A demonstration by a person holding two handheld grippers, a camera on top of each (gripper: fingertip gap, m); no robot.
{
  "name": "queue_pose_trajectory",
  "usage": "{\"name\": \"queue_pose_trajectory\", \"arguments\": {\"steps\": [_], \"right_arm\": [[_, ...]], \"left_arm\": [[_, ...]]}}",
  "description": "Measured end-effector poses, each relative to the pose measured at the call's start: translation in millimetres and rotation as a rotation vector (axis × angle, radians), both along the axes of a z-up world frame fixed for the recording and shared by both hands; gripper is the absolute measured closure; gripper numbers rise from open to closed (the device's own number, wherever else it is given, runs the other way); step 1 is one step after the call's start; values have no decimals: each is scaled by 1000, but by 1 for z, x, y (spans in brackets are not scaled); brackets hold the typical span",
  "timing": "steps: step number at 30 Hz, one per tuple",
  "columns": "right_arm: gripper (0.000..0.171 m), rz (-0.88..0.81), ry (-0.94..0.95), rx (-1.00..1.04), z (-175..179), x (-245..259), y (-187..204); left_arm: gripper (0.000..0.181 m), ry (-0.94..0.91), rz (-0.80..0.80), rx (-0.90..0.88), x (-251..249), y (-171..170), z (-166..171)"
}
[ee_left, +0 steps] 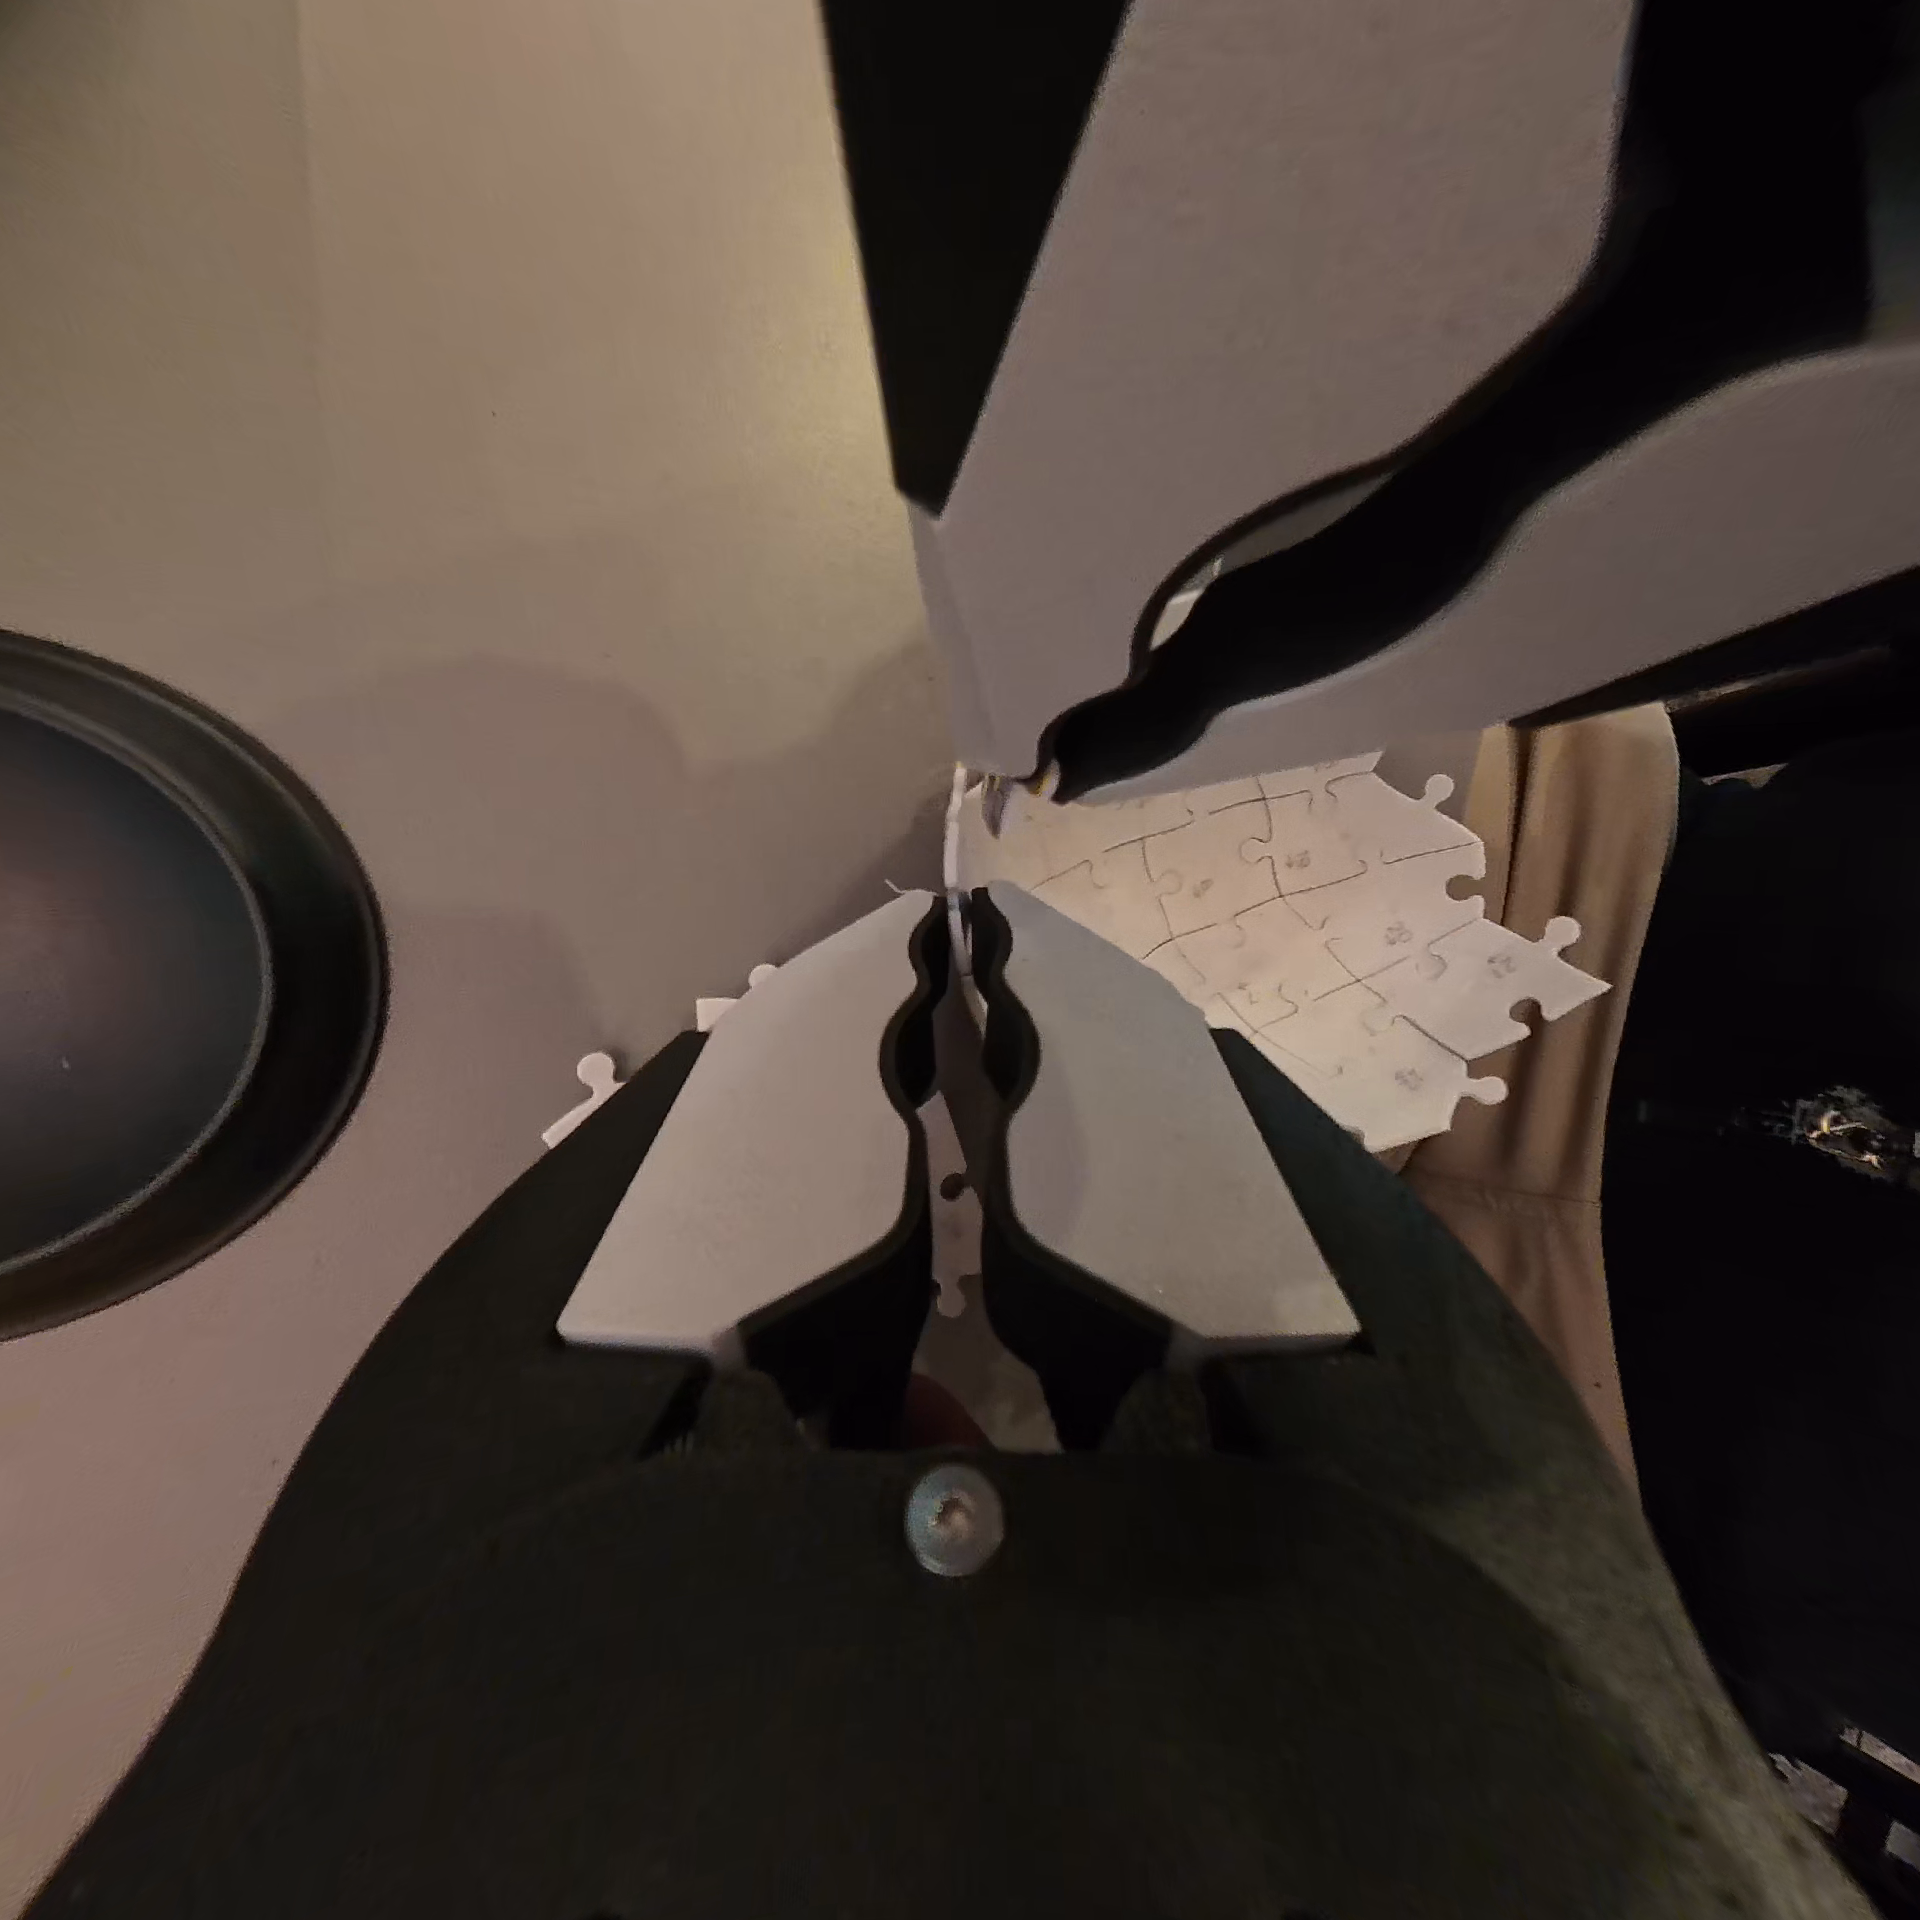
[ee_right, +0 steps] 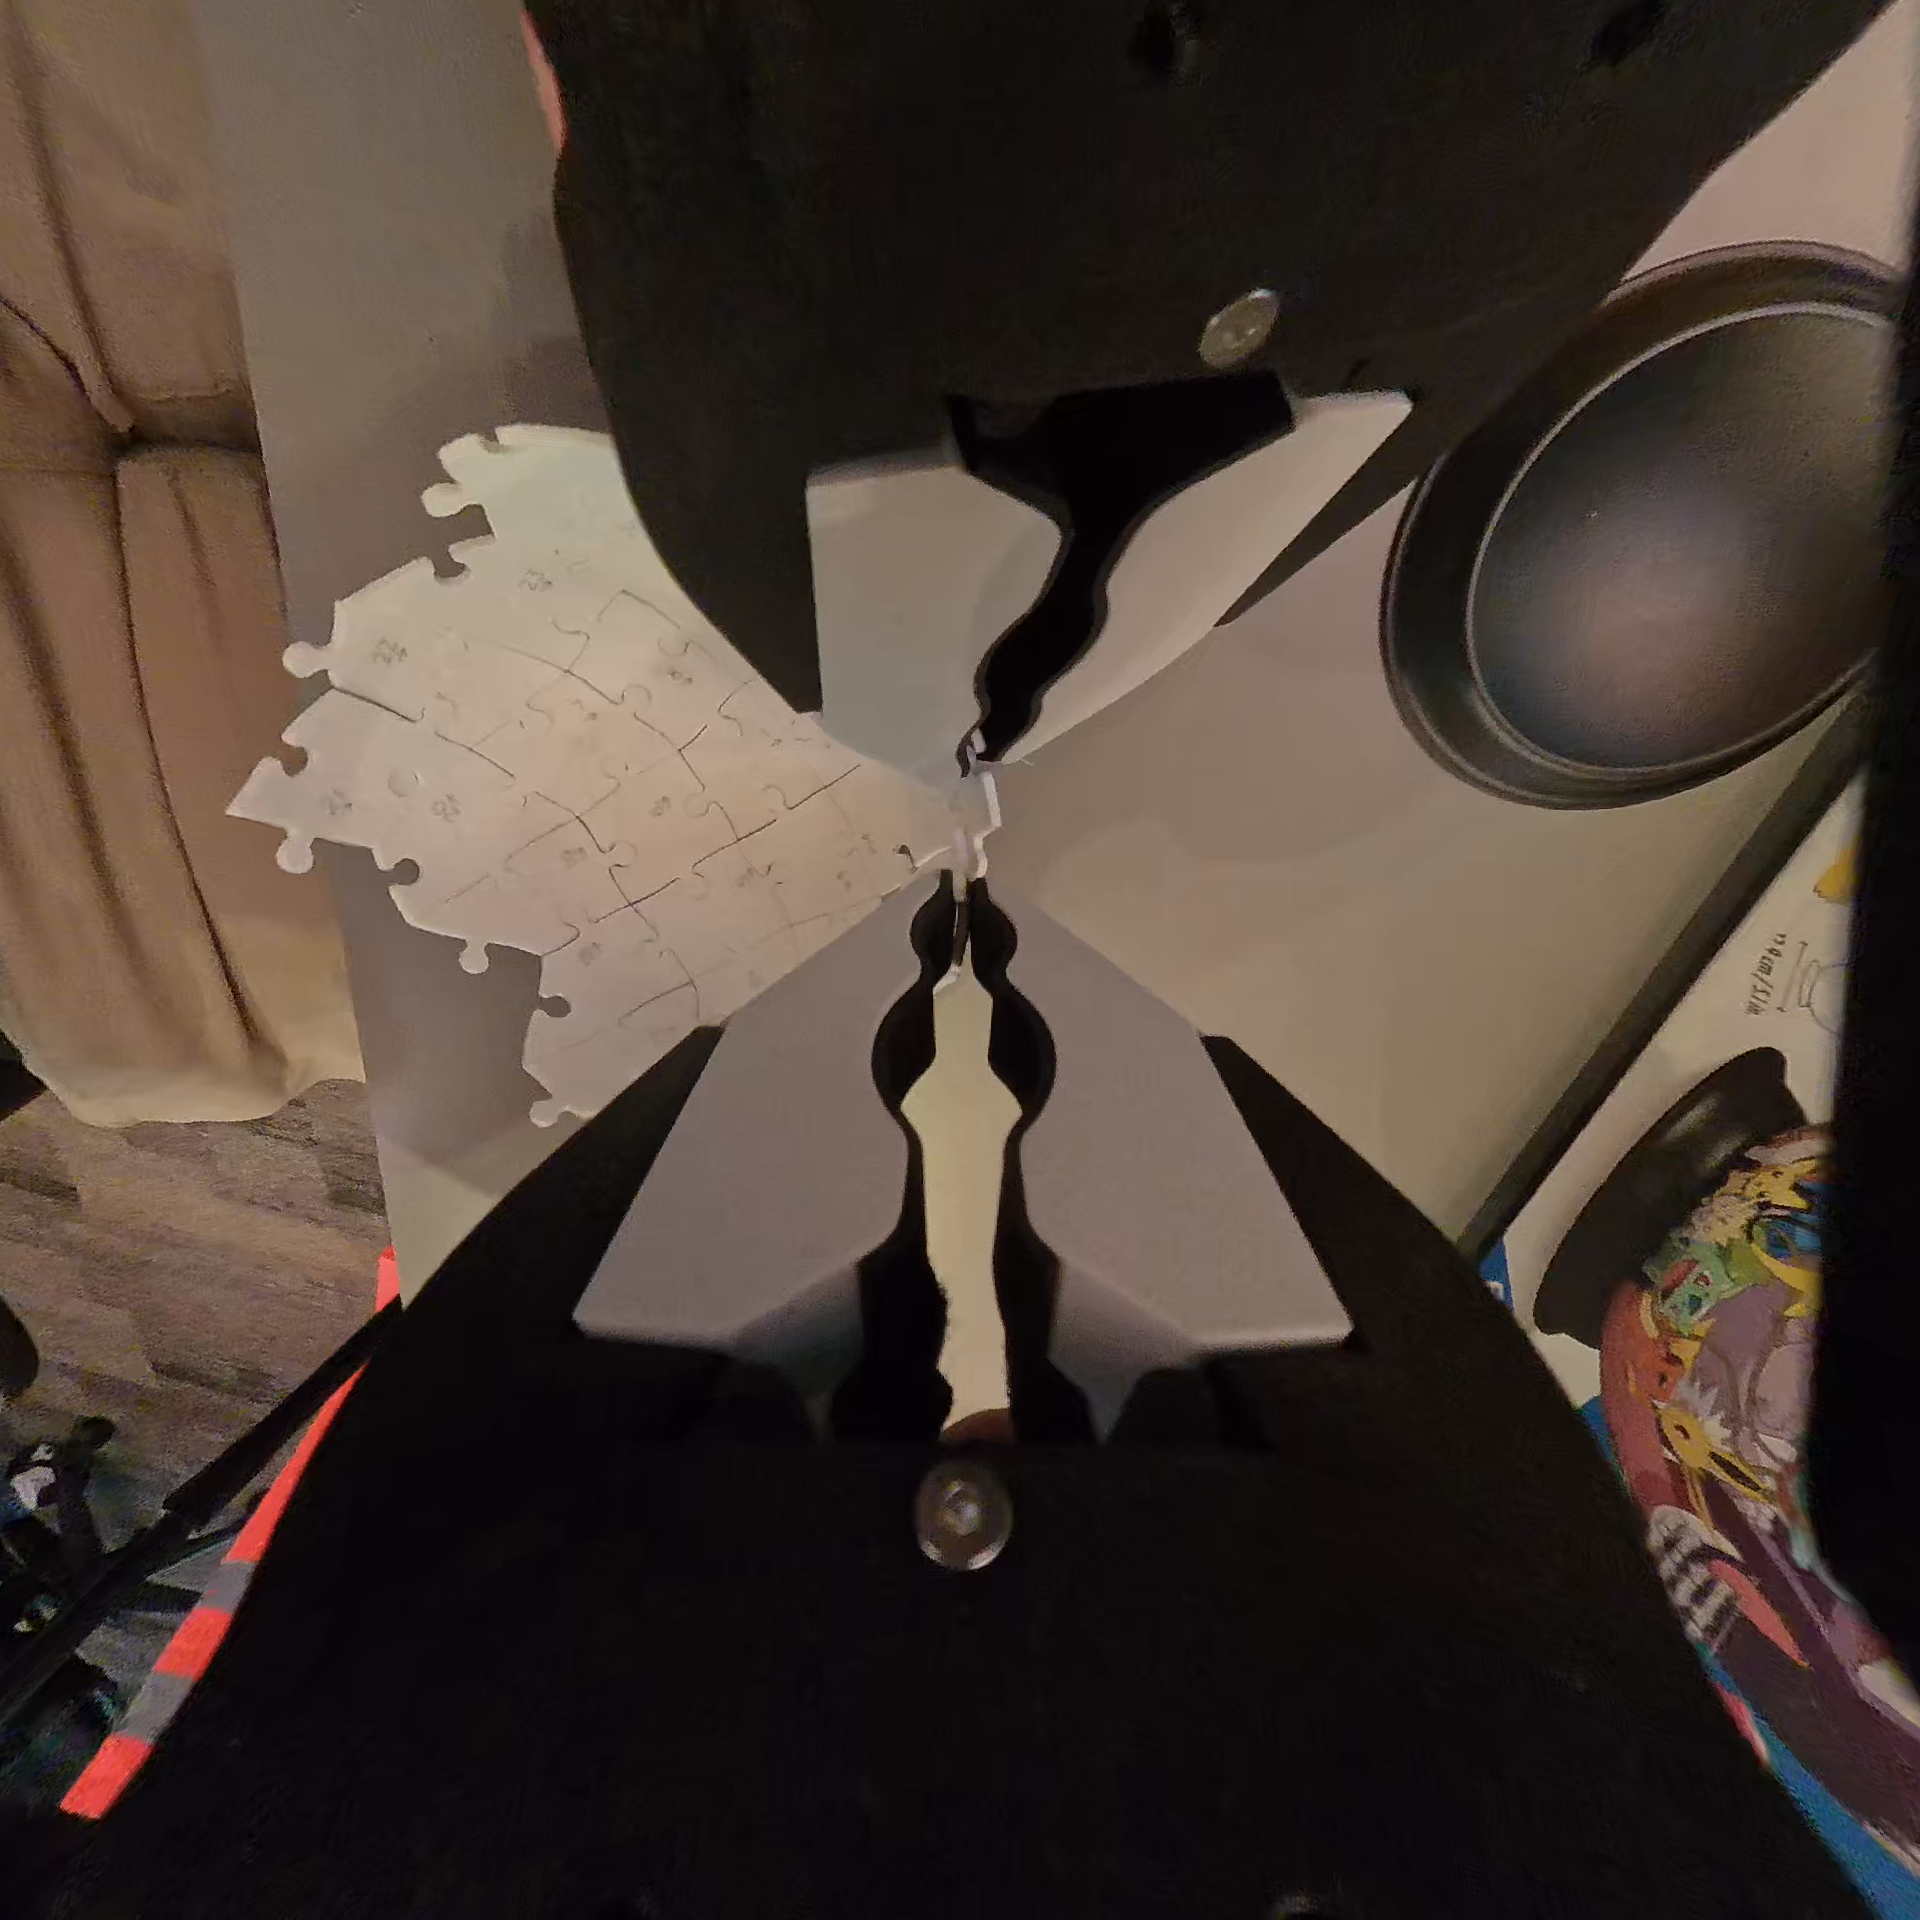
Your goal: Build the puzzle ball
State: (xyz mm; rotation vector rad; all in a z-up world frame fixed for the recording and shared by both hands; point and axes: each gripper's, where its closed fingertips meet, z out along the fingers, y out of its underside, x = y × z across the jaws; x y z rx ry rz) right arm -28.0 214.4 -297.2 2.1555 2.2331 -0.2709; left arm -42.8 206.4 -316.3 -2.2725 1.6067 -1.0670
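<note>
Both grippers pinch the puzzle sheet (ee_left: 1299, 935) mid-frame: left gripper (ee_left: 961, 914) clamped on its edge from below, right gripper (ee_left: 1023, 784) clamped from upper right. Black bowl (ee_left: 312, 935) sits left.

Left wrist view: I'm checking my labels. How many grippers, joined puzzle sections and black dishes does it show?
Grippers: 2, the left gripper and the right gripper
Joined puzzle section: 1
Black dish: 1
Total: 4
</note>
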Motion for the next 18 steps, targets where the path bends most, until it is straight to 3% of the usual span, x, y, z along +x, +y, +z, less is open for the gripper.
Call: {"name": "queue_pose_trajectory", "arguments": {"steps": [18], "right_arm": [[171, -67, 56, -56, -2, 3, 4]], "left_arm": [[178, -29, 2, -10, 3, 2, -1]]}}
